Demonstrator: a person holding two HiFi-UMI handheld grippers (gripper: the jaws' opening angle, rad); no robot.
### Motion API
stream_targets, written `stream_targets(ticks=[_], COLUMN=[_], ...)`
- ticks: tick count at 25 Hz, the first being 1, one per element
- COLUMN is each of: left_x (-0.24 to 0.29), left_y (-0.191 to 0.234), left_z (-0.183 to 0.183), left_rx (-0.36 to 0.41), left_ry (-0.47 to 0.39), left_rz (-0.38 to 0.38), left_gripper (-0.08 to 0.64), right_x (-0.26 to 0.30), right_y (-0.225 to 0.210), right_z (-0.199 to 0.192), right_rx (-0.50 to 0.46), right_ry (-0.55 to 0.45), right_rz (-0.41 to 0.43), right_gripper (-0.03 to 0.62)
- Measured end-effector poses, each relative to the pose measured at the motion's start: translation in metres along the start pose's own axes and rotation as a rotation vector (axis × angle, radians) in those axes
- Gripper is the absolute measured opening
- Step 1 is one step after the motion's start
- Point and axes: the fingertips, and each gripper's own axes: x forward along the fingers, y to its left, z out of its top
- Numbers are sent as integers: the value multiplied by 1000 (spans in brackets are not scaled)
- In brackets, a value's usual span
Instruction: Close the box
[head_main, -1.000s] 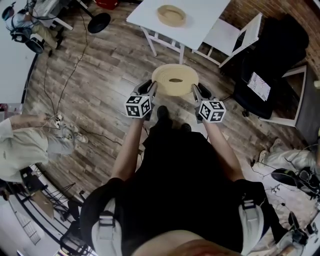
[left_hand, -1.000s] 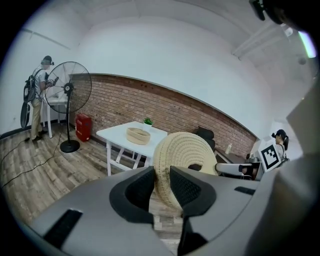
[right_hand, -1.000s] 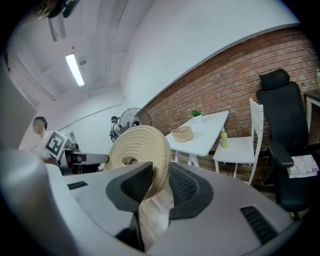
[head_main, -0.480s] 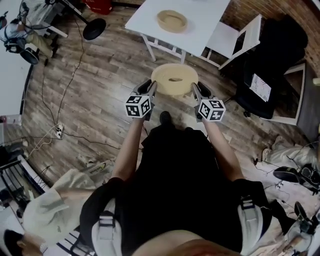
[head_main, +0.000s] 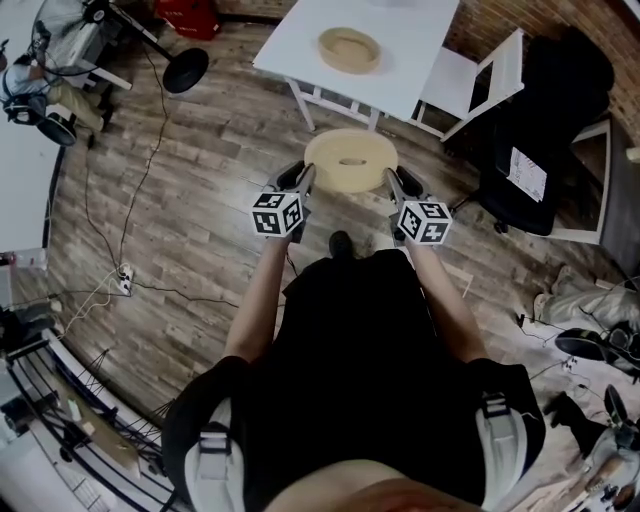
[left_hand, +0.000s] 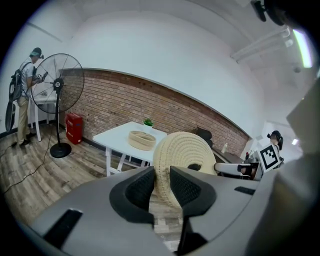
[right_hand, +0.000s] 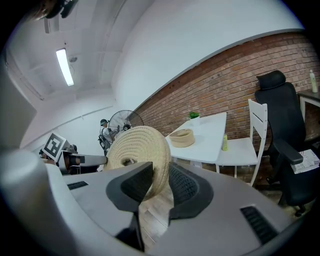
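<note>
closest in, the left gripper (head_main: 304, 176) is gripping the woven lid (head_main: 350, 160) on its rim at 9 o'clock, and the right gripper (head_main: 391, 180) is gripping it at 3 o'clock. in each gripper view both pads are pressing on the coiled edge, so both claws are clenched on the lid. the lid is hanging flat between them above the wooden floor (head_main: 200, 200), at 12 o'clock from the person's body, with the slot in its middle facing up.

farther out at 12 o'clock, the open woven box (head_main: 349, 49) is sitting on the white table (head_main: 415, 40), well apart from the lid. a white chair (head_main: 465, 70) is standing at the table's 3 o'clock side.

judging by this, the step in hand is bringing the lid to the box; nothing is covering the box yet. the next move is calling for both hands to go toward 12 o'clock together, keeping the lid level, then centring it over the box's rim and lowering it before either claw is letting go. an uneven release is likely to be tipping the lid off the rim.
</note>
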Motion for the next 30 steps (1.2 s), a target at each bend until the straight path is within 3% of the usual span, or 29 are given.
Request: stream_targets(ticks=[10, 30], left_x=[-10, 12], left_y=[20, 35], left_z=[2, 21], left_rx=[-8, 20], left_ry=[5, 13], left_rz=[-10, -25], left_gripper=[107, 107], right_x=[13, 45], right_y=[18, 6], right_z=[-1, 14], right_rx=[5, 23], right_ry=[-13, -35], right_rz=[-13, -17], right_gripper=[100, 100])
